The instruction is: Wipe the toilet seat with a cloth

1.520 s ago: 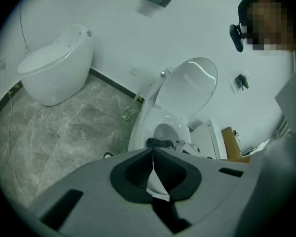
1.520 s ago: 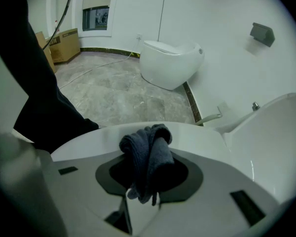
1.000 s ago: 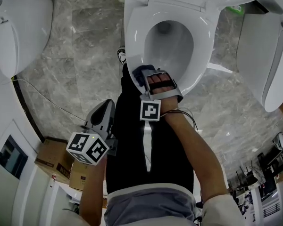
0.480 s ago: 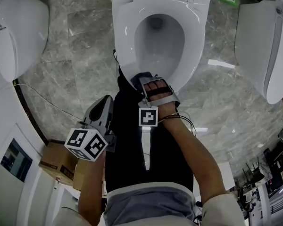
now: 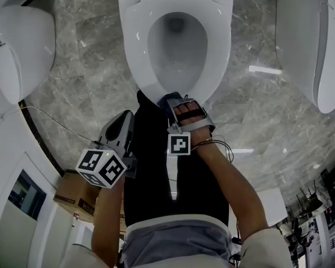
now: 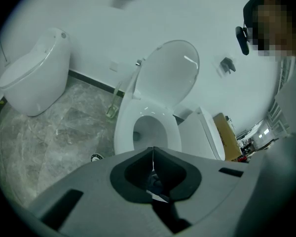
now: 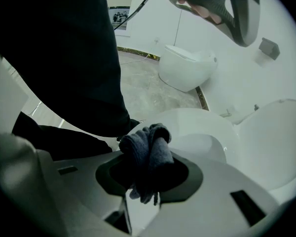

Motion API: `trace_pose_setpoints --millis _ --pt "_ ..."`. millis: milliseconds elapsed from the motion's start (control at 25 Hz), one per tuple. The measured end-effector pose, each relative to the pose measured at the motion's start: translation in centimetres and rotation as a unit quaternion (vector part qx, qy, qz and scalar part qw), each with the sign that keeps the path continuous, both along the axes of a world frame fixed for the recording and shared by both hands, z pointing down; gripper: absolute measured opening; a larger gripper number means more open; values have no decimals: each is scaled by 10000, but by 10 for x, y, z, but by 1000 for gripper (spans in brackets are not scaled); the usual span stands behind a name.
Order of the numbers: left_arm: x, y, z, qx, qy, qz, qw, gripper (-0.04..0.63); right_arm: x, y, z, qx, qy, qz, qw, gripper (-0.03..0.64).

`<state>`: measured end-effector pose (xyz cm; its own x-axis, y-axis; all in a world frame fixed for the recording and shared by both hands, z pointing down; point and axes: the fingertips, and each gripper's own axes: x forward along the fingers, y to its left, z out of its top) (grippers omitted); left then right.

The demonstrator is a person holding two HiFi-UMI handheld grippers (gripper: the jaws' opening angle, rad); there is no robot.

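- Clamping the dark cloth (image 7: 149,149) tight in the right gripper (image 7: 150,168), right at the front edge of the toilet seat (image 5: 135,60).
- Holding the left gripper (image 6: 153,158) back off the seat, jaws pressed together, empty.

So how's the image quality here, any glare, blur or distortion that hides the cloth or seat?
Head view: sharp, with glare streaks on the toilet seat and glossy floor. Left gripper view: fisheye bending, black corners, a highlight on the raised lid, a mosaic patch top right. Right gripper view: dim, the cloth dark but readable against the seat.
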<state>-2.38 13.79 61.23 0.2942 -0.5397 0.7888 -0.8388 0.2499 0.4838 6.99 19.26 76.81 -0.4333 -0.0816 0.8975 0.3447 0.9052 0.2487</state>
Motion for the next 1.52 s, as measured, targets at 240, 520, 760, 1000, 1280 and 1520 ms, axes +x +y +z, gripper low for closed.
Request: trace_pose_setpoints --millis 240,520,760,1000,1280,1520 --pt "20 -5 1 -25 -9 259 9997 11 23 -7 -2 129 11 59 9999 107" --pt "29 -7 4 -124 -65 472 9988 11 41 -14 -4 139 -142 169 9997 107" --pt "40 -10 5 -171 -67 559 9983 11 68 -26 -1 97 -92 283 9995 107" --pt "50 -12 3 -185 -31 642 9978 11 84 -42 0 119 -38 328 9994 107" --pt "58 -17 7 -201 14 709 9973 11 91 -59 0 238 -91 405 9989 107" --pt "57 -18 8 -215 27 708 9973 11 100 -72 3 303 -44 549 9980 109"
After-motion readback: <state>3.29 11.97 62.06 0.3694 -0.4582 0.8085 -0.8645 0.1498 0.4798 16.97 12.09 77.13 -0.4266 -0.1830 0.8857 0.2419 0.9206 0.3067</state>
